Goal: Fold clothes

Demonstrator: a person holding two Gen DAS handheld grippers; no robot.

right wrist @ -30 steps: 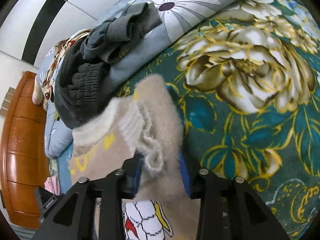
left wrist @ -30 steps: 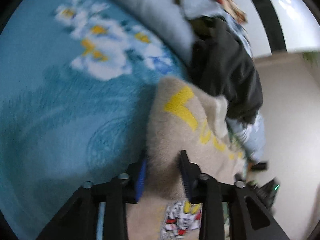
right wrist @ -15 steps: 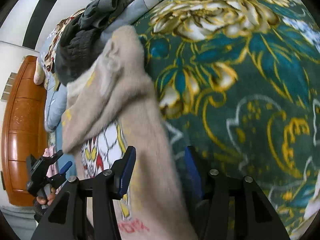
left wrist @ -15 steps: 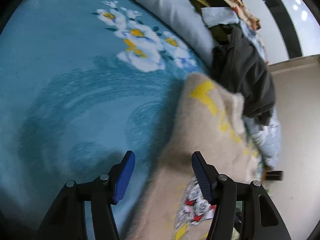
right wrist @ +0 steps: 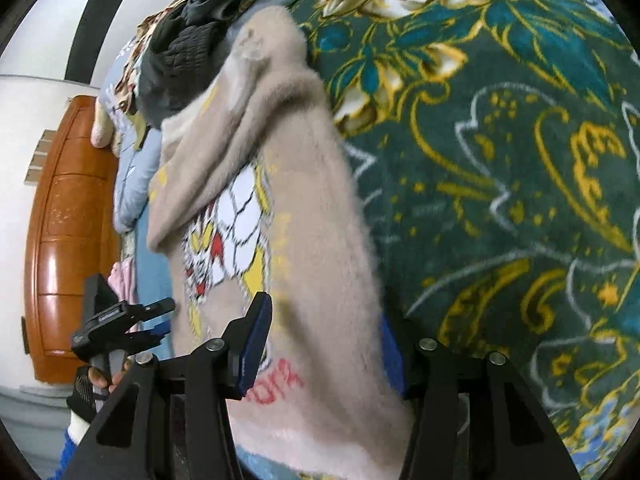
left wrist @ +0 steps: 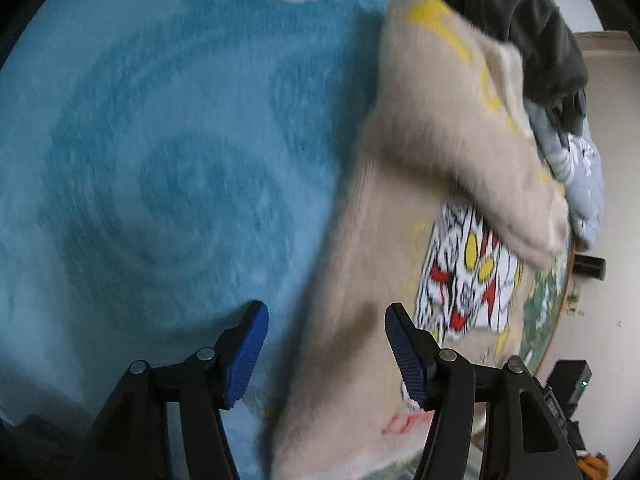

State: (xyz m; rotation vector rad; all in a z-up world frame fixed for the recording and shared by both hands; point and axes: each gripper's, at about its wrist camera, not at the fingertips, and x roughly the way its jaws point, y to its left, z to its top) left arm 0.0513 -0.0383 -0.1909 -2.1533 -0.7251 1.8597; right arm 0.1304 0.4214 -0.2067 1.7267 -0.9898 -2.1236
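A fuzzy beige sweater with a cartoon print and yellow letters lies on the bed, both sleeves folded across its chest. It also shows in the right wrist view. My left gripper is open and empty, hovering over the sweater's left edge near the hem. My right gripper is open and empty, its jaws astride the sweater's right edge near the hem. The left gripper shows at the lower left of the right wrist view.
The blanket is blue on the left side and dark green with gold flowers on the right. A pile of dark clothes sits on a grey quilt beyond the collar. A wooden headboard stands at the far left.
Both grippers let go of the sleeves, opened, and pulled back along the sweater toward its hem. The sleeves now lie folded across the chest.
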